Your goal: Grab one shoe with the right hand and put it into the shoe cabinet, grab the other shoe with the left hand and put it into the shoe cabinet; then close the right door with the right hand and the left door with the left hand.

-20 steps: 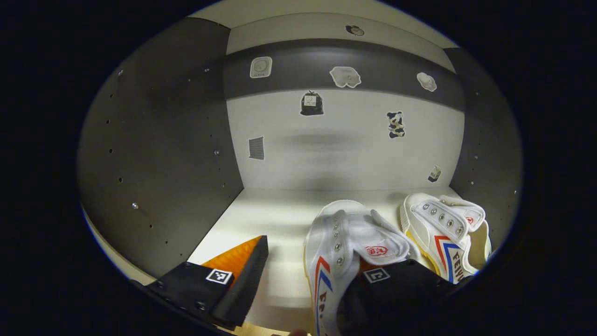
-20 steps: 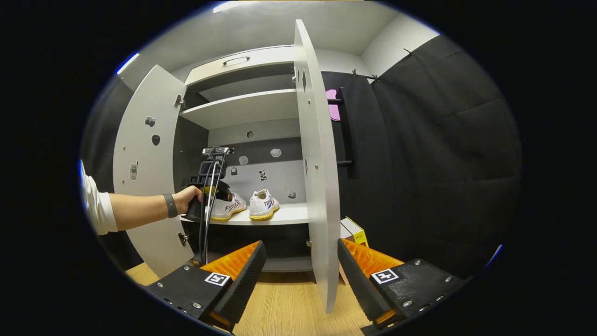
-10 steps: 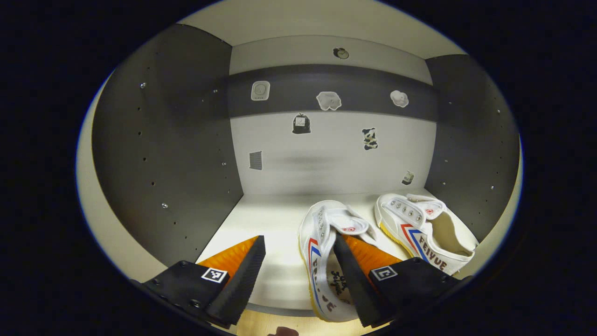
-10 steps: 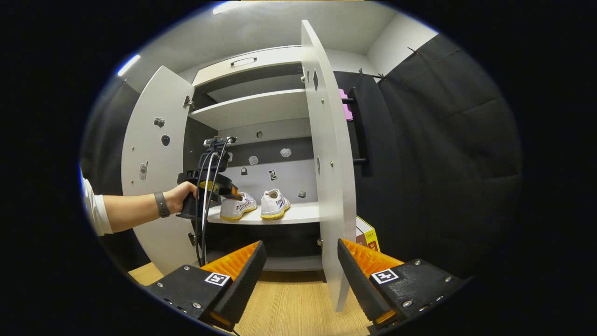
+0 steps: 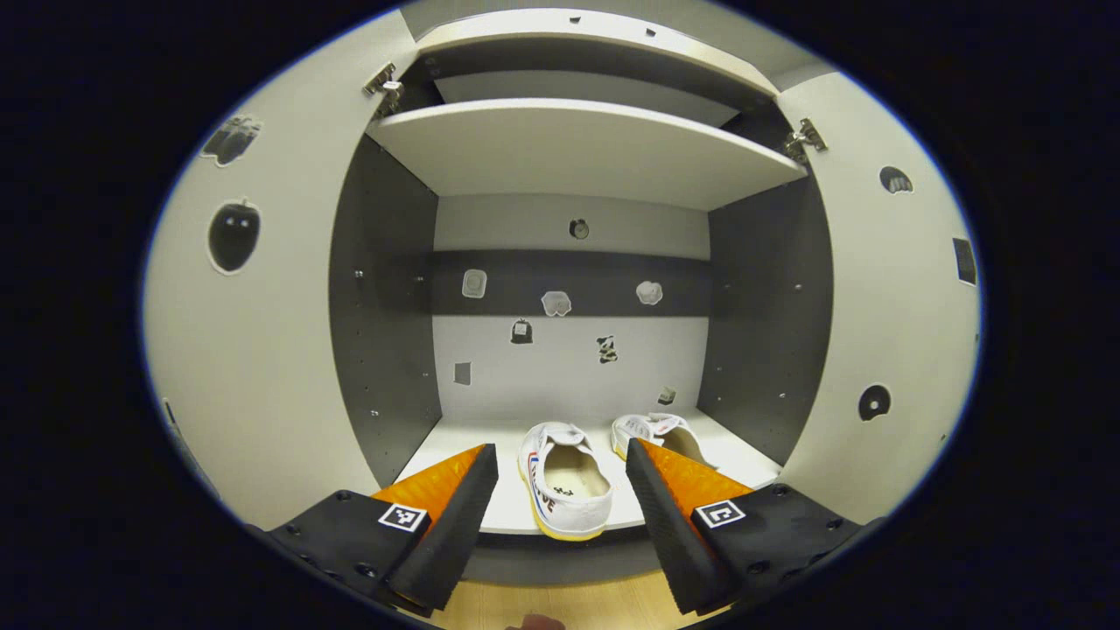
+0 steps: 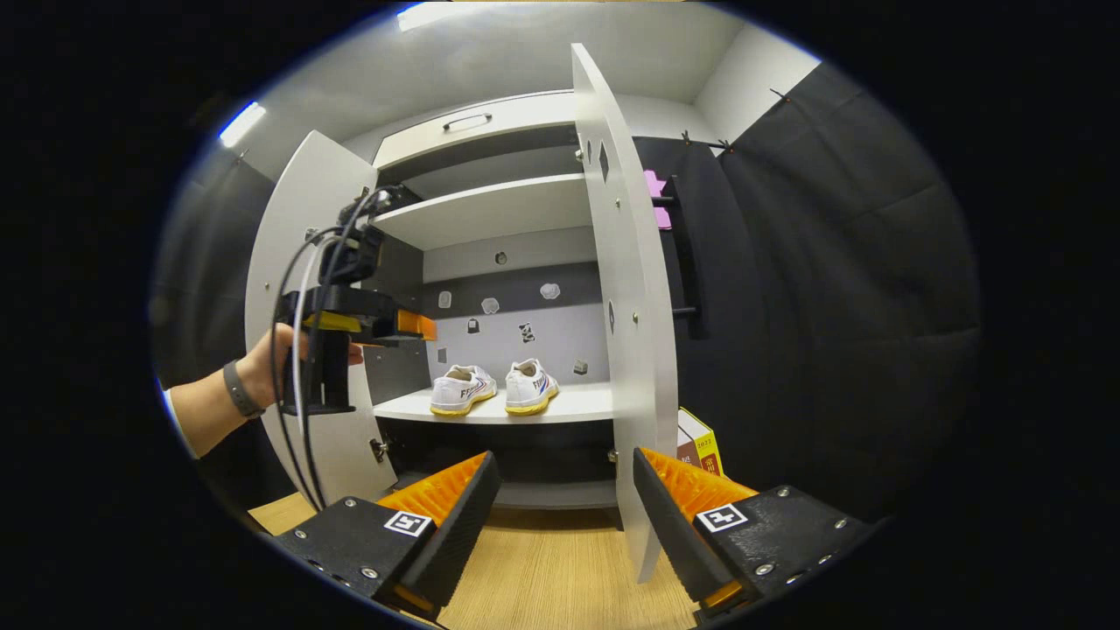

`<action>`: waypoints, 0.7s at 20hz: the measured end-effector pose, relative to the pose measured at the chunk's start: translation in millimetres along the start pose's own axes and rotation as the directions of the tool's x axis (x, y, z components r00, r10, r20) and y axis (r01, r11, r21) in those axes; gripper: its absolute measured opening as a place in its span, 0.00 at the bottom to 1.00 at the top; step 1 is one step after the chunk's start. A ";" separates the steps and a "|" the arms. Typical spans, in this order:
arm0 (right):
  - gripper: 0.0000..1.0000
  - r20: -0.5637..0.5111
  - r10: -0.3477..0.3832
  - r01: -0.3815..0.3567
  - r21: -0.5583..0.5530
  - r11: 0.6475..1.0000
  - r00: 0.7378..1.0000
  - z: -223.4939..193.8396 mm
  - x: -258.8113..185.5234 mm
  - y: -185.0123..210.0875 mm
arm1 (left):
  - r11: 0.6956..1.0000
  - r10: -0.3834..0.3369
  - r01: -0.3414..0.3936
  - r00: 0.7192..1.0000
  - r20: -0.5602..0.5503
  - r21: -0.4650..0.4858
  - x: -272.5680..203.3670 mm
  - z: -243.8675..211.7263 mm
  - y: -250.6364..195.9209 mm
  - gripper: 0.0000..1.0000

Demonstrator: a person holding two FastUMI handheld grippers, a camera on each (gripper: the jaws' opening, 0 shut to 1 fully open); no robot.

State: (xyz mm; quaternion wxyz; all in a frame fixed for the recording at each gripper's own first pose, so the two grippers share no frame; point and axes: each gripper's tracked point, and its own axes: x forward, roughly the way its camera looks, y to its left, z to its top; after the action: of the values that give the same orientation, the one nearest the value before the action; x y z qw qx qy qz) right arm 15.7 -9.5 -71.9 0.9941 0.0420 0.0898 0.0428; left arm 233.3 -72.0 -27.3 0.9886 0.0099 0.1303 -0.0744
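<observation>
1. Both white shoes sit side by side on the lower shelf of the open shoe cabinet; in the left gripper view the nearer shoe lies with its heel toward the camera at the shelf's front edge, and the other shoe sits just to its right, partly hidden behind a finger.

2. The left hand-held gripper hangs in front of the cabinet with its fingers spread wide and nothing between them, apart from the shoes.

3. In the right gripper view the same left hand-held gripper shows farther off, held in a person's hand with a dark wristband, cables looping down from it, in front of the left door.

4. The right hand-held gripper is held low over the wooden floor, its fingers likewise spread apart and empty, pointing at the cabinet.

5. The left door and the right door both stand open; the right door's edge rises between the right hand-held gripper's fingers in that view, though farther off.

6. Small stickers dot the cabinet's back wall and the inner faces of the doors.

7. A yellow and white box stands on the floor just right of the right door, against the dark cloth.
</observation>
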 end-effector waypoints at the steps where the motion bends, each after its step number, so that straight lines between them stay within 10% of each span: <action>1: 0.94 0.003 0.003 -0.003 -0.007 1.000 1.000 1.8 0.1 -0.1 | 1.000 -0.009 0.009 1.000 0.026 -0.003 -15.4 5.3 -1.6 0.96; 14: 0.94 0.042 0.021 -0.021 -0.018 1.000 0.999 3.6 -2.9 9.4 | 0.994 0.105 -0.102 0.984 0.141 -0.026 -174.1 -64.2 18.2 0.95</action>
State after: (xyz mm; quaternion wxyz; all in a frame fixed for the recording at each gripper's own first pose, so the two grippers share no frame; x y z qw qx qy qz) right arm 12.8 -0.8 -67.1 0.9956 0.0350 0.0682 0.0532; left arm 53.3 -26.4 -44.2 0.9980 0.0022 0.0594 -0.0221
